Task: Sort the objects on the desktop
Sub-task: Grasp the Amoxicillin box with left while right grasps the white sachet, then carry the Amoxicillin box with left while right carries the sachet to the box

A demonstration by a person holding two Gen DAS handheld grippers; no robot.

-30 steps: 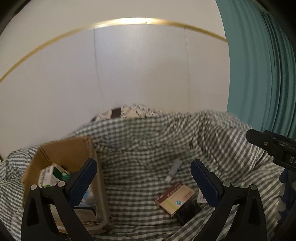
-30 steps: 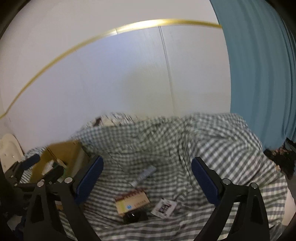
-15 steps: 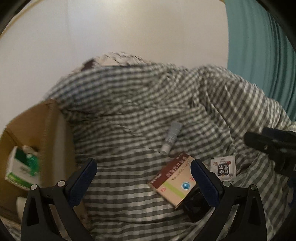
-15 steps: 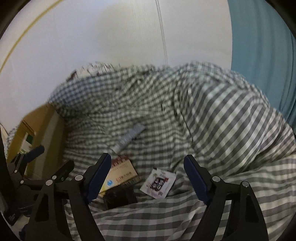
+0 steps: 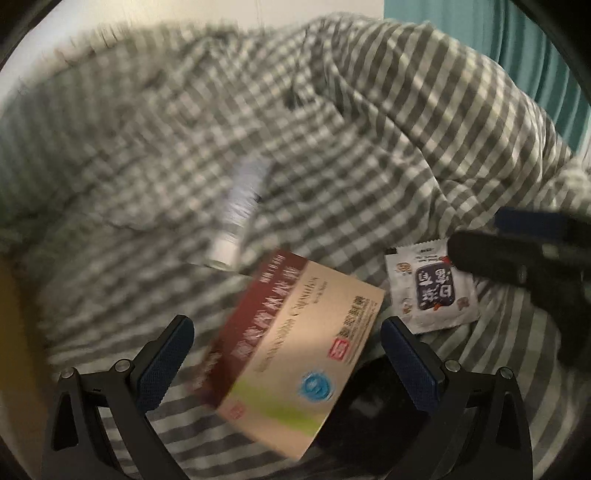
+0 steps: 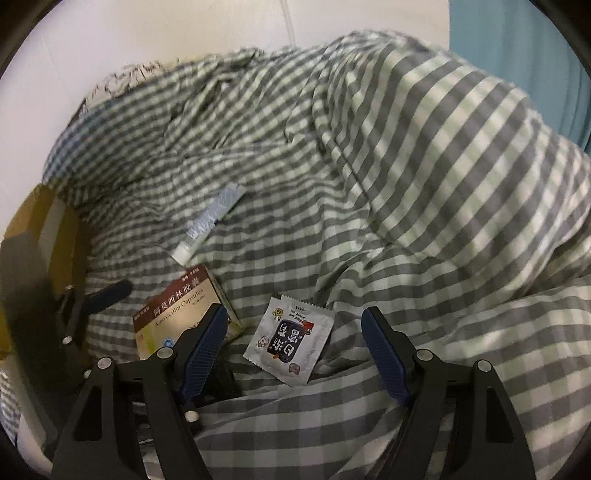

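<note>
Approach phase here, nothing grabbed yet as far as I can tell. The left gripper (image 5: pixel 284 356) hangs over the amoxicillin capsule box (image 5: pixel 295 350), jaws wide apart with the box lying between them but the pads not pressing on it. The right gripper (image 6: pixel 293 350) sits over the white snack sachet (image 6: pixel 290 341); its jaws are closing, sachet between them, no contact yet. Both items lie on the gingham bedsheet (image 6: pixel 424 166), close together, with a small silvery tube (image 6: pixel 210 221) a bit farther back and some dark object (image 5: pixel 373 406) partly tucked under the box, too hidden to name. My guess for the next move: drop each gripper the last bit and pinch. The box looks easy, but the sachet is flat and flimsy on soft, rumpled cloth, so the fingers will probably catch fabric unless they come in low at its edges. A cardboard box (image 6: pixel 29 221) at the left edge looks like the place things get sorted into. Behind it all there's a plain white wall (image 6: pixel 147 29) and a teal curtain (image 6: pixel 517 55) on the right.
</note>
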